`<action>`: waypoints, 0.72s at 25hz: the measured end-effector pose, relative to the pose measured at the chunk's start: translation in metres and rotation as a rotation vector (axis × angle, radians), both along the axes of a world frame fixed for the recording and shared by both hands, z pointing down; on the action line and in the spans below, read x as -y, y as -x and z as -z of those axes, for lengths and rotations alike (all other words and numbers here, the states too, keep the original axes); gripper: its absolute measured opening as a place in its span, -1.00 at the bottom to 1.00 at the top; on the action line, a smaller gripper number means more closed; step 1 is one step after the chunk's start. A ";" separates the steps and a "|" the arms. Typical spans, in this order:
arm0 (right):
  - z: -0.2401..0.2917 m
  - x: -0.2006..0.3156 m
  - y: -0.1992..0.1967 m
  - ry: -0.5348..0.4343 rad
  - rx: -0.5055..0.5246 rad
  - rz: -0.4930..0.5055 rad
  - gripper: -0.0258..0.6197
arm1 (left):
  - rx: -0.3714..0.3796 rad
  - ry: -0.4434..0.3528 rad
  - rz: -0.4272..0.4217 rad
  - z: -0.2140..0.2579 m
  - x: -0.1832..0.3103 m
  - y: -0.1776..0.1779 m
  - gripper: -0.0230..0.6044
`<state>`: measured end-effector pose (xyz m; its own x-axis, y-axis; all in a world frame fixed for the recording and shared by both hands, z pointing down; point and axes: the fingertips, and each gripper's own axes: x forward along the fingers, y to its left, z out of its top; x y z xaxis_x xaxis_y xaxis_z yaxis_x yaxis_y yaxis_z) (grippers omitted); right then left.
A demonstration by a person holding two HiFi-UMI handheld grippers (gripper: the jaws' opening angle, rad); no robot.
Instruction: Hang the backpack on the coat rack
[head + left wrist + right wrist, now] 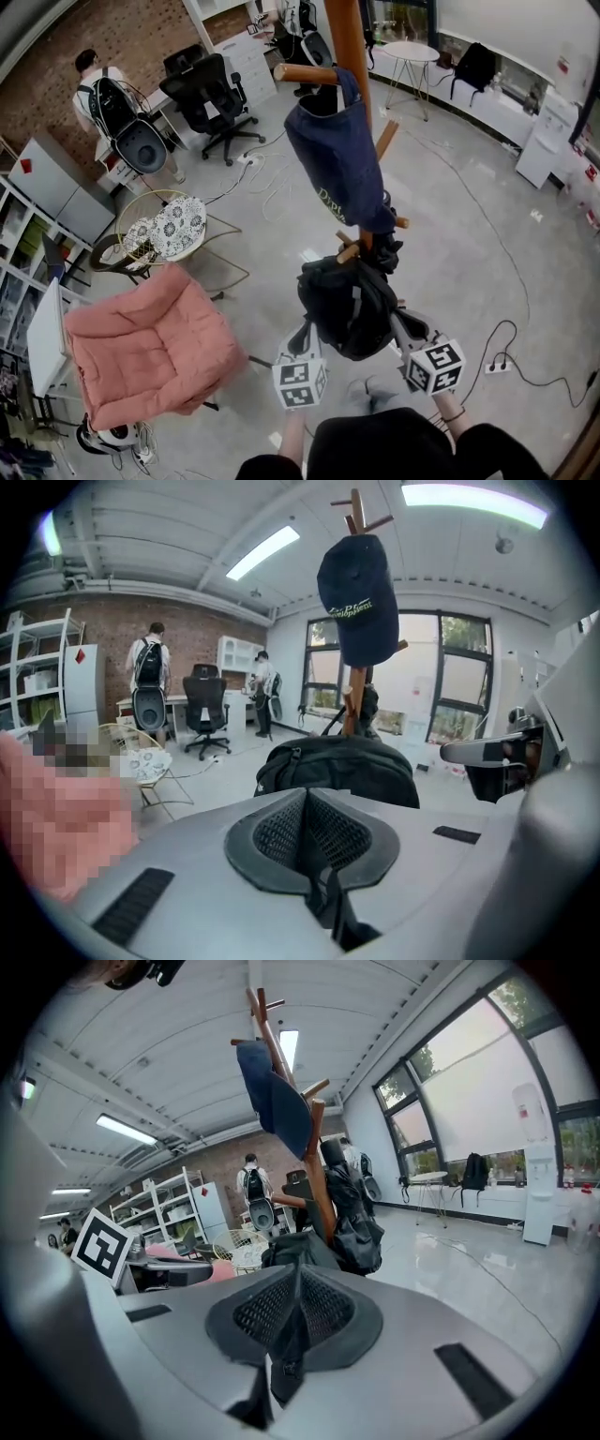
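A black backpack [347,305] hangs between my two grippers, just in front of the wooden coat rack [349,56] and level with its lowest pegs. My left gripper [307,330] is shut on a black strap [323,892] at the pack's left side. On the right side, my right gripper [398,323] is shut on another black strap [284,1358]. In the left gripper view the backpack [337,766] bulges right beyond the jaws. A navy cap [339,159] hangs on an upper peg. A second black bag [354,1218] hangs low on the rack.
A pink armchair [141,342] stands at the left, with a wire side table holding floral cushions [173,225] behind it. Black office chairs [220,98] and a person [98,94] are at the far left. A cable and power strip [497,366] lie on the floor at the right.
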<state>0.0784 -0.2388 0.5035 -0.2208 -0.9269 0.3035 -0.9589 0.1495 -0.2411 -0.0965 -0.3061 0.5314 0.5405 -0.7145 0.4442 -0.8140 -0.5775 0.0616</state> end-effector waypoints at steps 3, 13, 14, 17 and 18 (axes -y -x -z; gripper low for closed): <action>0.013 -0.004 -0.005 -0.019 -0.015 0.003 -0.85 | -0.009 -0.013 -0.003 0.013 -0.010 0.003 -0.86; 0.056 -0.005 -0.015 -0.100 -0.039 0.005 -0.88 | -0.065 -0.087 0.018 0.059 -0.023 0.014 -0.87; 0.059 -0.005 -0.016 -0.108 -0.039 0.001 -0.88 | -0.067 -0.093 0.018 0.061 -0.025 0.015 -0.87; 0.069 -0.003 -0.020 -0.132 -0.031 -0.003 -0.88 | -0.071 -0.113 0.021 0.070 -0.028 0.019 -0.87; 0.072 -0.002 -0.021 -0.139 -0.028 -0.003 -0.88 | -0.072 -0.119 0.024 0.072 -0.028 0.021 -0.87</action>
<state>0.0989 -0.2369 0.4315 -0.2115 -0.9610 0.1782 -0.9655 0.1771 -0.1910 -0.1175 -0.2777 0.4598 0.5496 -0.7731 0.3166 -0.8240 -0.5642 0.0524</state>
